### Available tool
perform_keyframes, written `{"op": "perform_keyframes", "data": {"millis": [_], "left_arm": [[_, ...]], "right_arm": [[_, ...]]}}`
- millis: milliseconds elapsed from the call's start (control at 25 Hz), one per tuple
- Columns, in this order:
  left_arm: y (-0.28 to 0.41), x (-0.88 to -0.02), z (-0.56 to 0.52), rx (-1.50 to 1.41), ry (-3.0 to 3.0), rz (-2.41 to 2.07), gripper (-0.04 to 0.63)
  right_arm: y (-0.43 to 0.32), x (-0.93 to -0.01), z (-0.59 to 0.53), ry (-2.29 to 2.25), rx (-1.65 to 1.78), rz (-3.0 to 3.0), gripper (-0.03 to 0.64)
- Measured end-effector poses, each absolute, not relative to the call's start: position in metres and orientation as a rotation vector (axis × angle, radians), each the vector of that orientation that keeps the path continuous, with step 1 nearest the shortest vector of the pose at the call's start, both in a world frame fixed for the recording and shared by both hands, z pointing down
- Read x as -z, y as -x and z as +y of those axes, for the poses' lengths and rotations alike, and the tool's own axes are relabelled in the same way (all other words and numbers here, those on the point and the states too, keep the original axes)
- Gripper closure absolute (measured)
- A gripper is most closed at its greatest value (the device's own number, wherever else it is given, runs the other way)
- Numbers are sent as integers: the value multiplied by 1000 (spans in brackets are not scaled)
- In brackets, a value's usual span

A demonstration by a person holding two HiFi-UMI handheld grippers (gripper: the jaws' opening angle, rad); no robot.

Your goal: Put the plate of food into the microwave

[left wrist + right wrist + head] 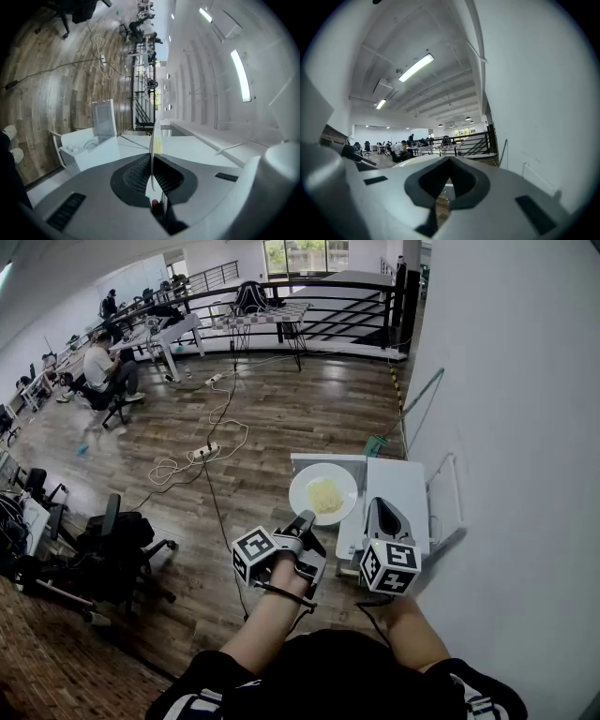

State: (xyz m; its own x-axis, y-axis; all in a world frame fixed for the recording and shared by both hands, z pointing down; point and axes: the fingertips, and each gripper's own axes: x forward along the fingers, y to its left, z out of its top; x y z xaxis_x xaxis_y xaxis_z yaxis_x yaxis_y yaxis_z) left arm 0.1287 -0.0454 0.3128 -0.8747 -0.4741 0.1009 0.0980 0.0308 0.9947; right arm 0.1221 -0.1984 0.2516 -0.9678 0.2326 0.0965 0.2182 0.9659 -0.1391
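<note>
A white plate [323, 493] with yellow food [325, 495] hangs in the air in front of the white microwave [403, 486]. My left gripper [304, 522] is shut on the plate's near rim. In the left gripper view the plate [152, 151] runs edge-on between the jaws of that gripper [152, 164], with the food [159, 144] on its right face. The microwave [89, 149] lies beyond to the left, its door [104, 117] swung open. My right gripper [380, 510] hovers above the microwave top, shut and holding nothing; in its own view the right gripper [449, 165] points at the ceiling and the wall.
A white wall [516, 427] rises right behind the microwave. The open door [323, 462] juts out past the plate. Cables and a power strip [204, 452] lie on the wood floor. Office chairs [117, 540] stand at the left, and people sit at desks [103, 367] far back.
</note>
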Motion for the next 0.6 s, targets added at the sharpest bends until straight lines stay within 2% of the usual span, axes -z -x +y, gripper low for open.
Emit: {"op": "perform_keyframes", "data": {"millis": [600], "left_arm": [[-135,-333,-18,1877,-321,-1884,584]], "right_arm": [[-123,-270,-153,409,-172,-2962,609]]}}
